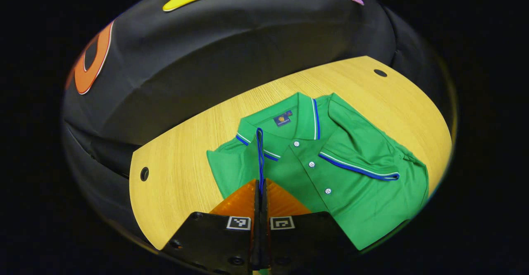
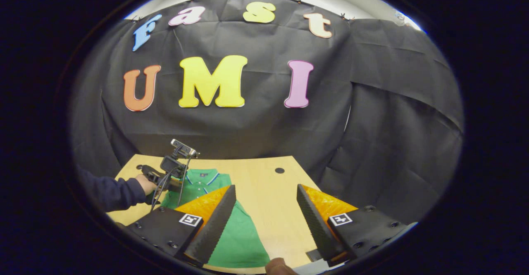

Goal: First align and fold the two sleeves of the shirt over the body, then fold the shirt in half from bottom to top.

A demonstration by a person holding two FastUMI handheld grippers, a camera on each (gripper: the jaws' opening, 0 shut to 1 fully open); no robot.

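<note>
Over the shirt (image 1: 330,176), left tongs (image 1: 260,184) pinch a sleeve cuff (image 1: 260,155).

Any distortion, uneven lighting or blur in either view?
Left gripper view: fisheye bows the light wooden table edge; the green polo shirt is sharp and evenly lit. Right gripper view: bright strip above the wall, nearby right claw slightly soft.

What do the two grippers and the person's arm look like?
Each gripper, left and right, has a black body with bolts and two square black-and-white markers. The sleeve is dark blue. Thin black cables hang from the left gripper.
</note>
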